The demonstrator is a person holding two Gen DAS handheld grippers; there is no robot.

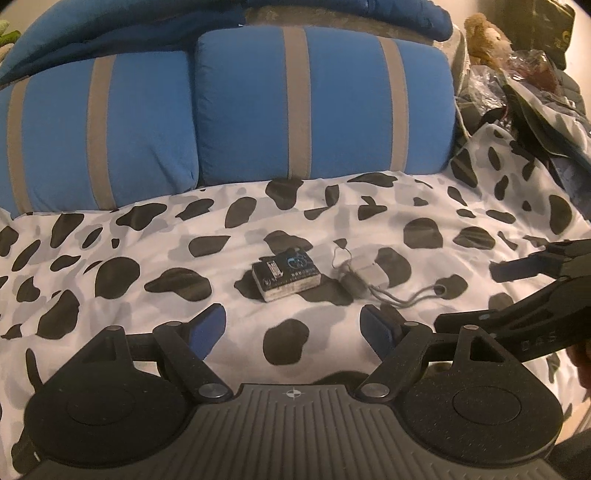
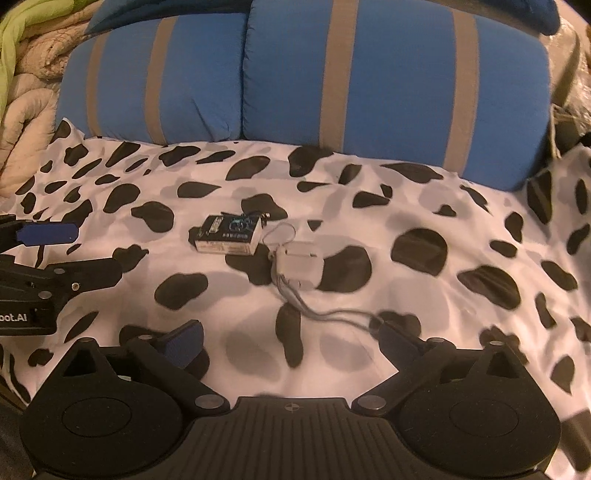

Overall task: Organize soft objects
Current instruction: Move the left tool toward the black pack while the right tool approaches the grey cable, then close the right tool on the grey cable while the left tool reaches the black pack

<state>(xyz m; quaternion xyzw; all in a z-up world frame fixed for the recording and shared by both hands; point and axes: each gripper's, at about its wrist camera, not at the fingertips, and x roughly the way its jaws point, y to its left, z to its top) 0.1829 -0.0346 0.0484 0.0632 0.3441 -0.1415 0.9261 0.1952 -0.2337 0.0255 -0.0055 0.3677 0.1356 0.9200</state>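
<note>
Two blue pillows with grey stripes, one on the left [image 1: 99, 129] [image 2: 155, 77] and one on the right [image 1: 321, 103] [image 2: 399, 85], lie side by side at the head of a bed covered by a white sheet with black spots [image 1: 147, 258] [image 2: 369, 206]. My left gripper [image 1: 293, 328] is open and empty, low over the sheet. My right gripper [image 2: 291, 341] is open and empty, also low over the sheet. Each gripper shows in the other's view, the right one [image 1: 524, 266] at the right edge and the left one [image 2: 48, 236] at the left edge.
A small dark box [image 1: 285, 275] [image 2: 231, 236] and a grey earbud case with a cord [image 1: 360, 277] [image 2: 299, 266] lie mid-sheet. A blue blanket [image 1: 110, 33] lies behind the pillows. A brown plush toy [image 1: 485, 37] and clutter sit at the right; beige and green quilts [image 2: 29, 74] at the left.
</note>
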